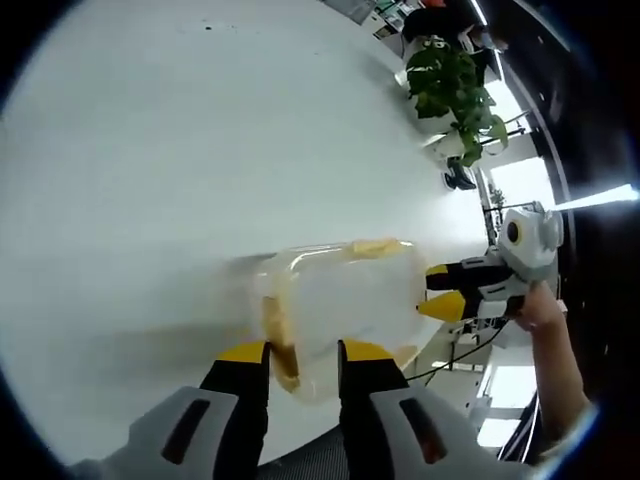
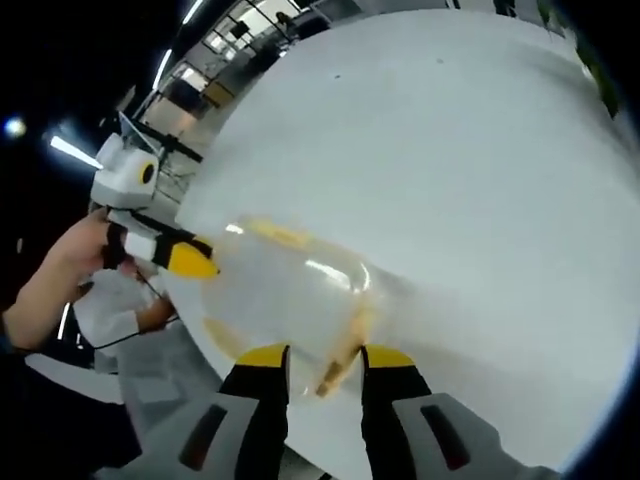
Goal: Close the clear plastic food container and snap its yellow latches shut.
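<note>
1. Here, the clear food container (image 1: pixel 335 305) is seen at the white table's (image 1: pixel 150 150) near edge, lid seemingly down.
2. A yellow latch (image 1: pixel 283 352) is straddled by the left gripper (image 1: pixel 303 352), jaws spread.
3. The opposite latch (image 2: pixel 338 362) is flanked by the right gripper (image 2: pixel 325 357), likewise apart; whether either is snapped cannot be told.

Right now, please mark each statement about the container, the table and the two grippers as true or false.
1. The clear container rests on a white table. True.
2. The container has red latches. False: its latches are yellow.
3. The fingers of the left gripper stand at one end of the container, and the right gripper stands at the opposite end. True.
4. A potted plant stands at the far side of the table. True.
5. The container is lifted high in the air above the table. False: it lies on the tabletop.
6. Both grippers are far away from the container. False: each is right at it.
</note>
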The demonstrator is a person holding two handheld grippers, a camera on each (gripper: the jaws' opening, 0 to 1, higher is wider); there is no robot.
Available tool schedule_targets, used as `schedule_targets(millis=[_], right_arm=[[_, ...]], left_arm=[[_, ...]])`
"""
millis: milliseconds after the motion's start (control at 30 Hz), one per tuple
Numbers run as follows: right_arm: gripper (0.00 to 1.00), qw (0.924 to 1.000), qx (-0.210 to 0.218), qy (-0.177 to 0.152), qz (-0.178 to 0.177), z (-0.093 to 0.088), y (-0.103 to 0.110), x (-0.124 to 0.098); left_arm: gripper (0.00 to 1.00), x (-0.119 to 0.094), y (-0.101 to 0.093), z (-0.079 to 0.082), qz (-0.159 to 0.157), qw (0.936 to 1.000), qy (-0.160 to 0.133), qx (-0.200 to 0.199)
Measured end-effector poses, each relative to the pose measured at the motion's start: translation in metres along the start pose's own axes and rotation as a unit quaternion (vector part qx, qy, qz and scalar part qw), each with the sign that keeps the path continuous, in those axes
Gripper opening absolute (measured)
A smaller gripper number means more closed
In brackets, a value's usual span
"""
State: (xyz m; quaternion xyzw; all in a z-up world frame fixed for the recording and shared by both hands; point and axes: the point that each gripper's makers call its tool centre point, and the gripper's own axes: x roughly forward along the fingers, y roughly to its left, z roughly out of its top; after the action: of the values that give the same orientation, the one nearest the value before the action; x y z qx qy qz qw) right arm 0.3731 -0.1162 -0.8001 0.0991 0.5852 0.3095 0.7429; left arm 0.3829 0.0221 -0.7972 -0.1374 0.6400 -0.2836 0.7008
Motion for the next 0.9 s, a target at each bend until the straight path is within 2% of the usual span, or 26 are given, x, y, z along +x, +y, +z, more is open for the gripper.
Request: schedule_targets(millis=[267,400,467,567,700,767,833,867,900], right_arm=[[0.26,0.9999,-0.009,0.0,-0.006,0.0,0.002,-0.002],[0.25,0.9996,-0.025,-0.001,-0.01,0.001,0.001,-0.002],[0.25,0.9992,-0.038,-0.003,-0.014,0.0,0.003,-0.004],[0.24,0.9983,-0.054,-0.002,-0.019,0.0,0.003,-0.004],[0.24,0.9953,-0.095,0.003,-0.023,-0.002,0.007,-0.007],[0.24,0.9935,-0.111,0.001,-0.027,0.0,0.007,-0.009],[0.25,0.9908,-0.132,0.0,-0.031,0.002,0.007,-0.011],[0.25,0.9897,-0.14,0.001,-0.031,0.003,0.009,-0.012],[0.26,0.9885,-0.148,0.002,-0.032,0.003,0.01,-0.013]], left_arm=[[0.26,-0.001,0.0,-0.002,0.001,0.9998,-0.001,0.021],[0.36,-0.002,-0.004,-0.002,-0.005,0.9995,-0.007,0.03],[0.41,-0.003,-0.004,0.002,0.0,0.9987,-0.018,0.047],[0.44,-0.003,-0.001,-0.001,0.012,0.9964,-0.004,0.084],[0.45,-0.005,0.0,0.003,0.03,0.9868,-0.013,0.158],[0.48,-0.007,-0.001,0.001,0.034,0.9848,-0.007,0.17],[0.49,-0.007,-0.003,0.001,0.033,0.9799,-0.004,0.197],[0.49,-0.007,-0.001,0.001,0.041,0.9786,-0.001,0.202],[0.49,-0.009,0.002,0.001,0.054,0.9739,0.006,0.22]])
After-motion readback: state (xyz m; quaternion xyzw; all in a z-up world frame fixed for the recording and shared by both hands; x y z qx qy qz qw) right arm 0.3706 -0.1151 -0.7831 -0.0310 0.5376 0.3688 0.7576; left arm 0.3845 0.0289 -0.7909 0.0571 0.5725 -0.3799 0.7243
